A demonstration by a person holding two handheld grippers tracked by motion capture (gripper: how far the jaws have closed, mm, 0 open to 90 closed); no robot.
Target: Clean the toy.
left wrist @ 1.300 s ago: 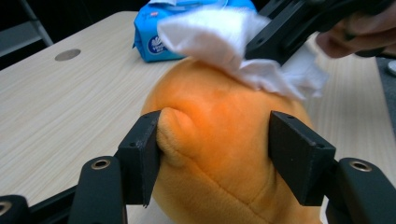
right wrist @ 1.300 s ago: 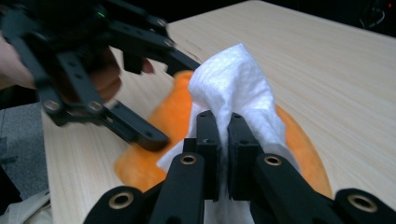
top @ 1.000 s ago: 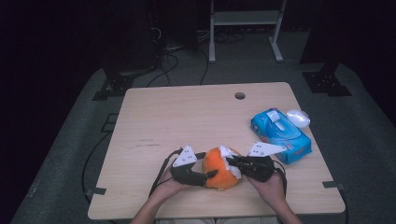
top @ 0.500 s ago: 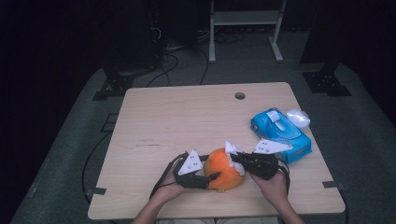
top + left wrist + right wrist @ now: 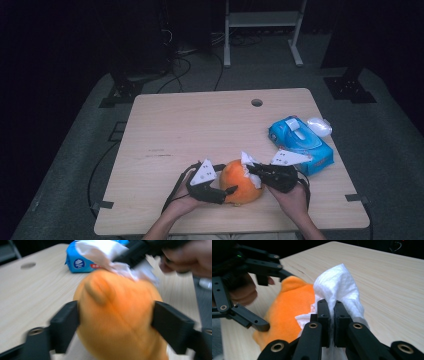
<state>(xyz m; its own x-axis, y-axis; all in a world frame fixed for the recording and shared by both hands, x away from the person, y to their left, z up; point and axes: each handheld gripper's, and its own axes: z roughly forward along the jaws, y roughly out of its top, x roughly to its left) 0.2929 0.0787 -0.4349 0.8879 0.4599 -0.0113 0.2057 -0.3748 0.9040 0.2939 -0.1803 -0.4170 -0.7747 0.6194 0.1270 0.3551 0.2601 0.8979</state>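
Near the tabletop's [image 5: 170,130] front edge, the orange plush toy [image 5: 240,181] sits between the left gripper's [image 5: 226,192] fingers, which have just been spreading. The right gripper's [image 5: 331,315] fingers pinch a white tissue [image 5: 339,282] against the toy.

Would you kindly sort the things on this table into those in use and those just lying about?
In use:
- orange plush toy, between the left hand-held gripper jaws
- white tissue, pinched by the right hand-held gripper against the toy

Lying about:
- blue tissue pack
- small white object beside the pack
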